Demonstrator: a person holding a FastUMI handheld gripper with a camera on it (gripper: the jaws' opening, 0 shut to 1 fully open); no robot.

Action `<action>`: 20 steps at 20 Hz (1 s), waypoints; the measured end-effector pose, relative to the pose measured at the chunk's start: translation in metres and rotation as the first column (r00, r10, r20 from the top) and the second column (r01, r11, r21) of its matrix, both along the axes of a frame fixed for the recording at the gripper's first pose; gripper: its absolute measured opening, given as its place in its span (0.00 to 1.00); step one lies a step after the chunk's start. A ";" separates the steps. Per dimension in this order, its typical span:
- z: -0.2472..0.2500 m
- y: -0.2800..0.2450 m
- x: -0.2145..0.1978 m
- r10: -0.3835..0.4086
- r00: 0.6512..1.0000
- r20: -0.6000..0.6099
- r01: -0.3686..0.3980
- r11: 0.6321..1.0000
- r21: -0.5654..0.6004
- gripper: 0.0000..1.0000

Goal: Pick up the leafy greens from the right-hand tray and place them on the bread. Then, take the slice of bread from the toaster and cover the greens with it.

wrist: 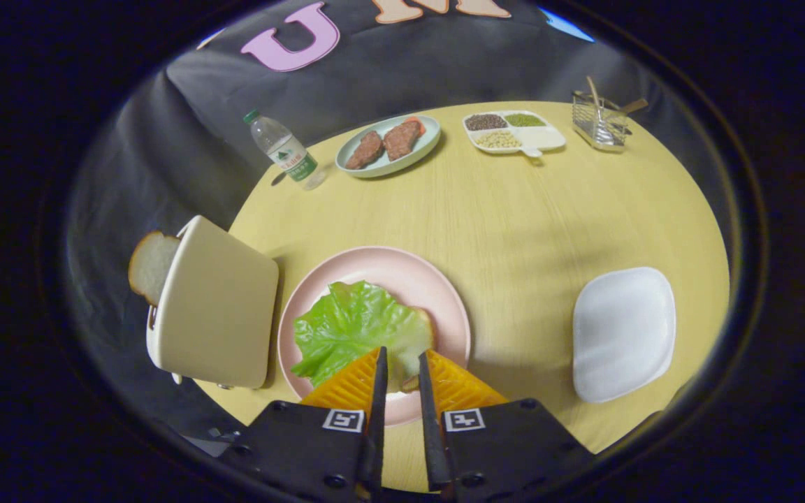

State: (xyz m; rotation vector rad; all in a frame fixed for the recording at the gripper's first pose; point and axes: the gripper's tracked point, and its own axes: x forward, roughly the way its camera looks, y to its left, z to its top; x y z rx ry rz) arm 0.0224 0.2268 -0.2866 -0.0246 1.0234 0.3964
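Above the greens (353,328), the tool (400,363) hangs narrowly parted.

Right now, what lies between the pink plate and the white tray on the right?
Bare yellow table, by the gripper view. The pink plate and white tray sit apart, nothing between. The hand-held gripper hovers slightly open over the leafy greens.

Round yellow table (514,209), dark cloth wall (402,63)
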 end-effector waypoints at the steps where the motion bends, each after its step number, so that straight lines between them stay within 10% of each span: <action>1: 0.009 -0.001 0.000 0.007 1.000 0.016 -0.006 1.000 -0.007 0.42; 5: 0.038 -0.008 -0.003 0.014 0.997 0.071 -0.010 0.998 -0.054 0.99; 20: 0.167 0.075 -0.035 0.109 0.991 0.072 -0.100 0.988 -0.119 1.00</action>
